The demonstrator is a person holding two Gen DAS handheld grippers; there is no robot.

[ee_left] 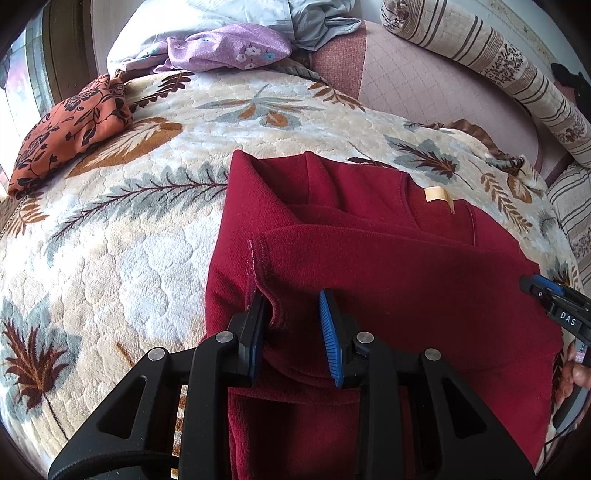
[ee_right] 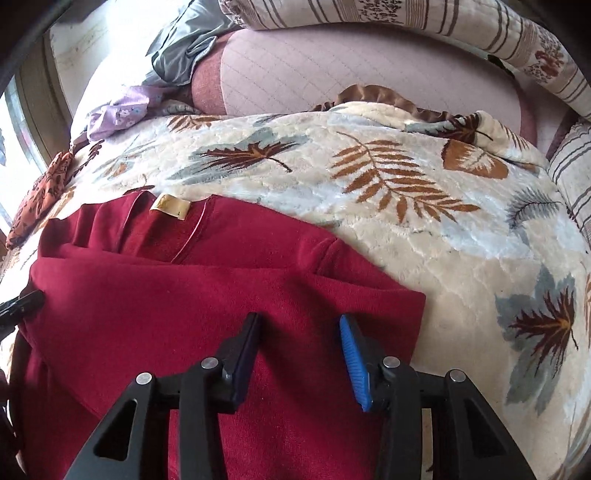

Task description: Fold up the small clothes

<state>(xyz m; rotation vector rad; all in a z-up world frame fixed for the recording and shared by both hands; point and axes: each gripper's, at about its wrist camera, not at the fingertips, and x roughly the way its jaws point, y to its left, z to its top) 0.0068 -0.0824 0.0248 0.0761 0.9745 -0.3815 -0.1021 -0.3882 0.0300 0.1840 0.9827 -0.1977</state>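
Observation:
A dark red knit garment [ee_left: 369,258] lies partly folded on a leaf-patterned blanket [ee_left: 129,229], with a tan neck label [ee_left: 439,195] showing. My left gripper [ee_left: 291,299] is open over its left side, and a sleeve cuff [ee_left: 263,269] lies against the left finger. The right gripper's tip [ee_left: 543,291] shows at the garment's right edge. In the right wrist view, my right gripper [ee_right: 299,321] is open above the red garment [ee_right: 184,295], near its right edge. The label [ee_right: 170,206] shows there too.
An orange floral cloth [ee_left: 70,136] lies folded at the blanket's left. A purple floral cloth [ee_left: 225,48] and a grey-blue cloth [ee_left: 317,22] lie at the back. A striped bolster [ee_left: 517,77] runs along the back right. Bare blanket [ee_right: 461,258] stretches right of the garment.

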